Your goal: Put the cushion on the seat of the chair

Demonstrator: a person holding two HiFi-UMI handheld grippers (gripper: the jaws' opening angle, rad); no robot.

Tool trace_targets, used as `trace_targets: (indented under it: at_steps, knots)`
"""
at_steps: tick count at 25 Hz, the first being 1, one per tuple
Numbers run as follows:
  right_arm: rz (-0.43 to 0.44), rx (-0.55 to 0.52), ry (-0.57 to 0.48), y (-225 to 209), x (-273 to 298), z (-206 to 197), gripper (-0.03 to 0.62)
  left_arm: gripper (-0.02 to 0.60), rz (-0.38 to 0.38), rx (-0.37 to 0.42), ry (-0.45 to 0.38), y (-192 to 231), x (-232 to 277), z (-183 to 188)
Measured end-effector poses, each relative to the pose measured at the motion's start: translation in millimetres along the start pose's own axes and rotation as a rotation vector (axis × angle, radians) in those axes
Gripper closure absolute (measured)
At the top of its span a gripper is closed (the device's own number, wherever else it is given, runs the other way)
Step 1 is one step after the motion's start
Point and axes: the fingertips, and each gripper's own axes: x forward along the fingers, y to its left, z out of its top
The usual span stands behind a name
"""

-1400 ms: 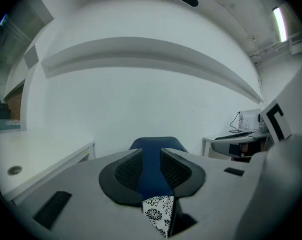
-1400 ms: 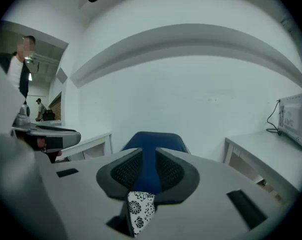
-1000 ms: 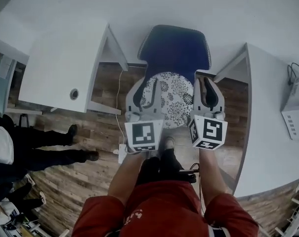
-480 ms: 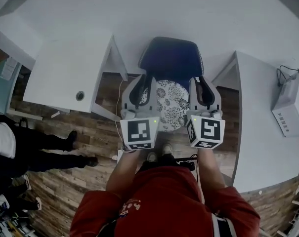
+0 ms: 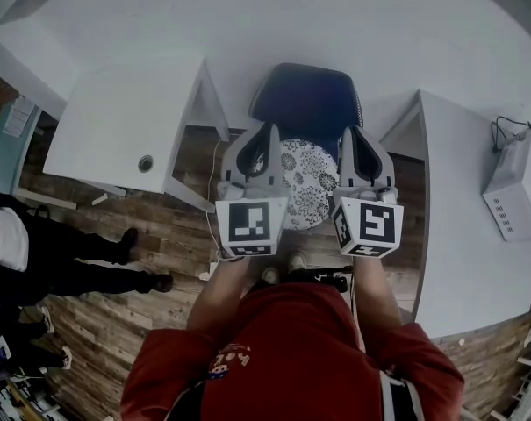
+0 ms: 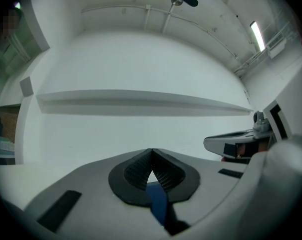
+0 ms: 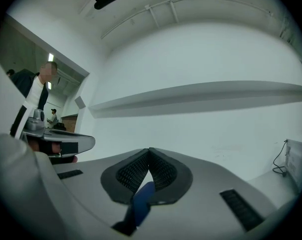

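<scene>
Left tongs (image 6: 151, 152) and right tongs (image 7: 150, 151) have their tips pressed together on nothing; only a sliver of blue shows through the gap below. A moment ago both stood apart with a cushion corner at their base. Since then they have let go, closed and tilted up toward the wall. The cushion (image 5: 307, 181) lies flat on the seat of the chair (image 5: 307, 99), between the tongs, so the placing looks done.

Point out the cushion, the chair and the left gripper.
cushion (image 5: 307, 187): head view, middle of its patterned top
chair (image 5: 307, 99): head view, on its blue backrest
left gripper (image 6: 151, 152): left gripper view, where its fingers meet
</scene>
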Motion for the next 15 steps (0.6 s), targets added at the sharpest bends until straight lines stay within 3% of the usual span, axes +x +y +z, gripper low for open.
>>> trace_targets:
  at_steps: [15]
  knots:
    - [-0.009,-0.002,-0.002,-4.2,0.7,-0.6,0.566,0.554,0.004,0.015,-0.003,0.9,-0.4,-1.2]
